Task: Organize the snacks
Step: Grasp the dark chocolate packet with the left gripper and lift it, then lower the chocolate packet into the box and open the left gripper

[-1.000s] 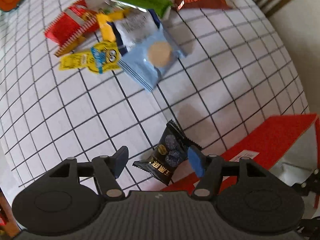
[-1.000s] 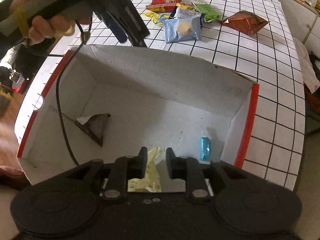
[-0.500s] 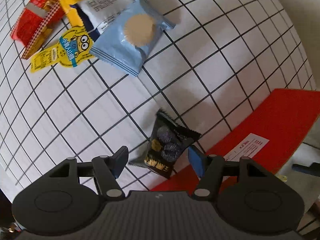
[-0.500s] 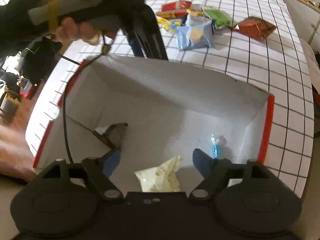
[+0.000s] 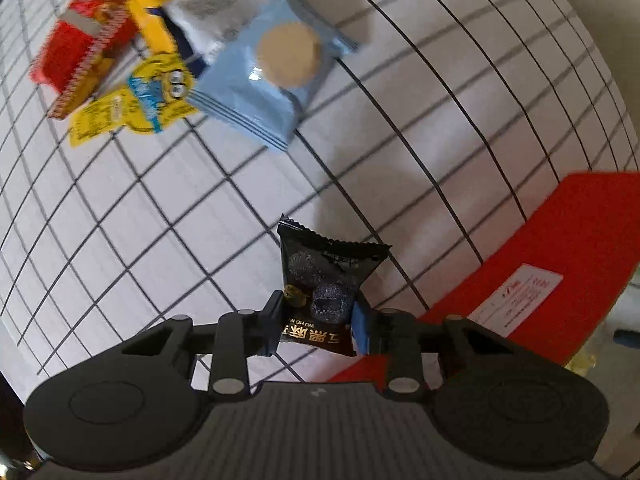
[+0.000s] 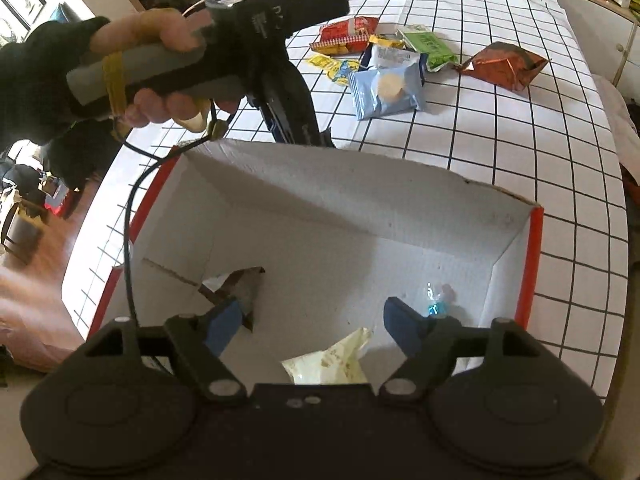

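Left gripper (image 5: 318, 320) jaws closing on small black foil snack packet (image 5: 326, 284), pads at its sides; packet sits on white black-grid tablecloth (image 5: 160, 240) just outside red-and-white cardboard box (image 6: 534, 264). Right gripper (image 6: 312, 322) gapes wide over box, nothing between pads. Inside box: pale yellow wrapper (image 6: 328, 364), blue candy (image 6: 434, 304), dark wrapper (image 6: 244, 284). Beyond box: light-blue biscuit pouch (image 5: 272, 80), yellow cartoon sachet (image 5: 140, 108), red packet (image 5: 76, 64). Left hand (image 6: 156, 76) and cable (image 6: 130, 216) cross box's far-left corner.

Layout: box (image 6: 400, 200) on surface (image 6: 520, 120), snack pile (image 6: 384, 64) behind it.
Three packets lay inside the box; one small packet (image 5: 324, 284) sat on the surface just outside its far wall.
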`<state>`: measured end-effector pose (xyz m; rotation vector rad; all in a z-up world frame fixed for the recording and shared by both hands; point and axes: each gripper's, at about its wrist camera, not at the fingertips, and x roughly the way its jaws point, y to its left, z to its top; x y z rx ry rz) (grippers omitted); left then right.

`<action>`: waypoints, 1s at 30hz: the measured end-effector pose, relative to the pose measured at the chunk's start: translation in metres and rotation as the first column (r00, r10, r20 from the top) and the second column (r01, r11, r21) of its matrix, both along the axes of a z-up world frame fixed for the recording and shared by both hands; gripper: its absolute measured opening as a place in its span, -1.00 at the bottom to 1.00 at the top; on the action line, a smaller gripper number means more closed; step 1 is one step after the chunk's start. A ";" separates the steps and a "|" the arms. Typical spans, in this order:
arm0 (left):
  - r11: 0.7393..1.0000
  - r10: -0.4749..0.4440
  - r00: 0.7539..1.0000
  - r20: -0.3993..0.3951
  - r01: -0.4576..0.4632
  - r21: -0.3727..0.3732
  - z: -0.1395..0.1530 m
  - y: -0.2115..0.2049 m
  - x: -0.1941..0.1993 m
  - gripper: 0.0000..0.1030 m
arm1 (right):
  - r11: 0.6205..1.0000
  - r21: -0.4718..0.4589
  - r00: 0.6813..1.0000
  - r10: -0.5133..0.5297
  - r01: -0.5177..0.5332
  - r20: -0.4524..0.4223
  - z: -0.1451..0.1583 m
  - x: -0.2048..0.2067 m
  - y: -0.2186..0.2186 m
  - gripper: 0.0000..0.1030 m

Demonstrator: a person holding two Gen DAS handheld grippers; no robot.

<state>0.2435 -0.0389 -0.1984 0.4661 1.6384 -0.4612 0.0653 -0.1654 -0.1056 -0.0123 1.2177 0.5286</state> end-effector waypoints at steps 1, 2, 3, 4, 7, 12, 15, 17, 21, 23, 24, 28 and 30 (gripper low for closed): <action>1.000 0.016 1.000 0.007 -0.016 -0.001 0.001 0.003 0.001 -0.36 | 1.000 -0.001 1.000 -0.002 0.002 0.003 0.001 0.000 -0.001 0.48; 0.999 0.032 0.999 0.015 -0.032 -0.005 0.003 0.006 0.001 -0.36 | 1.000 0.000 1.000 -0.007 0.007 0.007 0.002 0.000 -0.002 0.46; 0.999 0.045 0.999 0.024 -0.045 -0.009 0.005 0.009 0.001 -0.36 | 1.000 0.002 1.000 -0.010 0.010 0.010 0.004 0.000 -0.003 0.45; 0.998 0.058 0.998 0.040 -0.057 -0.010 0.008 0.012 0.000 -0.36 | 1.000 0.007 1.000 -0.014 0.014 0.016 0.006 -0.001 -0.005 0.45; 0.991 0.124 0.989 0.078 -0.121 -0.049 0.020 0.026 0.000 -0.36 | 1.000 0.015 0.999 -0.024 0.023 0.029 0.011 -0.002 -0.010 0.44; 0.971 0.221 0.963 0.155 -0.202 -0.127 0.053 0.048 -0.003 -0.36 | 1.000 0.016 0.998 -0.027 0.026 0.050 0.019 -0.009 -0.017 0.44; 0.962 0.249 0.946 0.206 -0.216 -0.168 0.082 0.051 -0.008 -0.36 | 1.000 0.019 0.998 -0.022 0.021 0.066 0.023 -0.012 -0.021 0.44; 0.959 0.256 0.937 0.238 -0.216 -0.183 0.102 0.054 -0.019 -0.36 | 1.000 0.021 0.997 -0.019 0.018 0.075 0.026 -0.014 -0.024 0.44; 0.954 0.260 0.923 0.284 -0.199 -0.226 0.132 0.047 -0.050 -0.36 | 1.000 0.023 0.996 -0.012 0.009 0.091 0.029 -0.020 -0.032 0.44; 0.953 0.257 0.914 0.314 -0.185 -0.239 0.145 0.042 -0.068 -0.36 | 1.000 0.024 0.995 -0.005 0.002 0.098 0.030 -0.024 -0.035 0.44; 0.953 0.257 0.912 0.321 -0.183 -0.243 0.149 0.040 -0.076 -0.36 | 1.000 0.025 0.995 -0.002 0.000 0.100 0.030 -0.026 -0.036 0.44; 0.953 0.246 0.917 0.314 -0.169 -0.252 0.157 0.028 -0.109 -0.36 | 0.999 0.030 0.995 0.006 -0.009 0.105 0.030 -0.030 -0.042 0.44; 0.957 0.224 0.929 0.296 -0.152 -0.246 0.154 0.019 -0.123 -0.36 | 0.999 0.035 0.994 0.013 -0.017 0.106 0.030 -0.031 -0.044 0.44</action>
